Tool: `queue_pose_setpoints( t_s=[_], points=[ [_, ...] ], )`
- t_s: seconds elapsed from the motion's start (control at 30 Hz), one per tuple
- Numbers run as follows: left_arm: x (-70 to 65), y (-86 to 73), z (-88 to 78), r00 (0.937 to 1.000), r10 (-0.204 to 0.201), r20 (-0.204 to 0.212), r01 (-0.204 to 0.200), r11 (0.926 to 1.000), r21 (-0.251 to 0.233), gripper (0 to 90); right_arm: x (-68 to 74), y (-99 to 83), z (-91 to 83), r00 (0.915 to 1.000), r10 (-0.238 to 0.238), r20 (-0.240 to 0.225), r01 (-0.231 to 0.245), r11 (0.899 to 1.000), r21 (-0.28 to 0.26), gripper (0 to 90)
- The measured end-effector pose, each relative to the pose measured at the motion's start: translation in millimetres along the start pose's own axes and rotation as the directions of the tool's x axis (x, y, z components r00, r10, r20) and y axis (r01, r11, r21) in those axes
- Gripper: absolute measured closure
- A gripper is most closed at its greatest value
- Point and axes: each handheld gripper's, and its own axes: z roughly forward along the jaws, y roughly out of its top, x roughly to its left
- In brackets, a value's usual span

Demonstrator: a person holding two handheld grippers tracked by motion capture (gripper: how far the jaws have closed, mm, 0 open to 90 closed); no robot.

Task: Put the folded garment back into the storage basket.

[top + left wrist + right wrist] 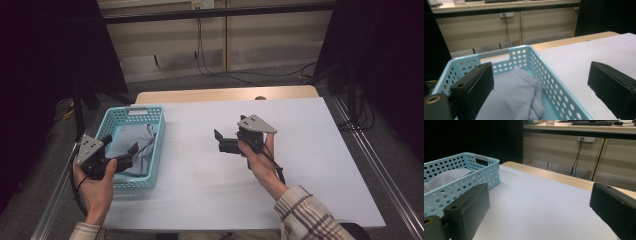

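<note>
The grey cloth (131, 145) lies crumpled in the light-blue basket (159, 150). The left gripper (121, 151) hovers over it, jaws spread and empty; the right gripper (221, 140) (also wide open) waits above the table (310, 165). Best to descend straight onto a raised fold, avoiding the rim.

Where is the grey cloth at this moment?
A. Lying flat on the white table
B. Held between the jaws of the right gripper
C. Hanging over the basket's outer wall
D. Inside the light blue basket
D: the grey cloth lies crumpled inside the light blue basket, below its rim, and the left gripper has its jaws apart above it, holding nothing.
</note>
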Motion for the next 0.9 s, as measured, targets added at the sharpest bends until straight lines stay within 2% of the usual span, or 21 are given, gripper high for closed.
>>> queue_pose_setpoints(
  t_s=[0.1,0.17,0.23,0.27,0.33,0.37,0.4,0.47,0.57,0.63,0.7,0.83,0.9],
  points=[
    [-4.6,-2.8,-5.9,0.9999,0.013,0.003,-0.013,0.9999,0.001,6.5,-7.0,-1.5,-9.8,0.9998,-0.014,0.017,0.014,1.000,-0.015,3.8],
    [-8.1,-5.1,-10.4,0.9995,0.030,-0.012,-0.030,0.9996,0.002,6.5,-11.8,-2.6,-17.0,0.9997,-0.015,0.021,0.016,1.000,-0.021,3.7],
    [-9.5,-7.4,-14.6,0.9998,0.022,-0.003,-0.022,0.9998,-0.002,6.5,-17.0,-3.9,-24.9,0.9992,-0.024,0.032,0.025,0.999,-0.023,3.7],
    [-9.8,-8.0,-16.2,0.9995,0.031,-0.008,-0.031,0.9995,0.007,6.5,-19.8,-4.5,-28.9,0.9990,-0.024,0.037,0.025,0.999,-0.026,3.7],
    [-12.6,-9.7,-18.2,0.9998,0.009,-0.016,-0.010,0.9999,-0.013,6.5,-25.1,-6.0,-37.0,0.9984,-0.023,0.052,0.025,0.999,-0.026,3.7],
    [-13.2,-10.2,-19.4,0.9996,0.017,-0.023,-0.017,0.9998,-0.011,6.5,-27.6,-6.9,-40.5,0.9982,-0.022,0.056,0.023,0.999,-0.029,3.7],
    [-14.3,-10.9,-20.0,0.9999,0.008,-0.014,-0.008,0.9999,-0.014,6.4,-29.6,-7.5,-44.1,0.9978,-0.017,0.064,0.019,0.999,-0.032,3.7],
    [-18.8,-13.3,-23.1,0.9997,-0.009,-0.022,0.008,0.9996,-0.029,6.2,-34.1,-9.0,-51.3,0.9969,-0.012,0.078,0.015,0.999,-0.031,4.0],
    [-25.1,-15.8,-26.5,0.9998,-0.007,-0.017,0.006,0.9992,-0.040,5.5,-40.6,-11.9,-62.1,0.9955,-0.014,0.094,0.017,0.999,-0.035,4.0],
    [-30.7,-16.0,-26.0,0.9997,0.018,-0.016,-0.018,0.9993,-0.033,5.0,-44.7,-14.0,-68.3,0.9941,-0.012,0.108,0.016,0.999,-0.035,4.0],
    [-35.6,-15.9,-25.5,0.9994,0.035,0.003,-0.035,0.9989,-0.032,5.0,-48.3,-15.7,-74.6,0.9924,-0.009,0.123,0.013,0.999,-0.036,4.0],
    [-42.5,-16.0,-24.8,0.9993,0.033,0.017,-0.032,0.9980,-0.055,4.8,-56.6,-18.0,-88.6,0.9876,-0.020,0.155,0.026,0.999,-0.036,4.2],
    [-45.2,-17.3,-24.3,0.9997,0.012,0.022,-0.010,0.9978,-0.066,4.5,-61.8,-19.5,-95.3,0.9860,-0.018,0.166,0.025,0.999,-0.044,4.1]
  ],
)
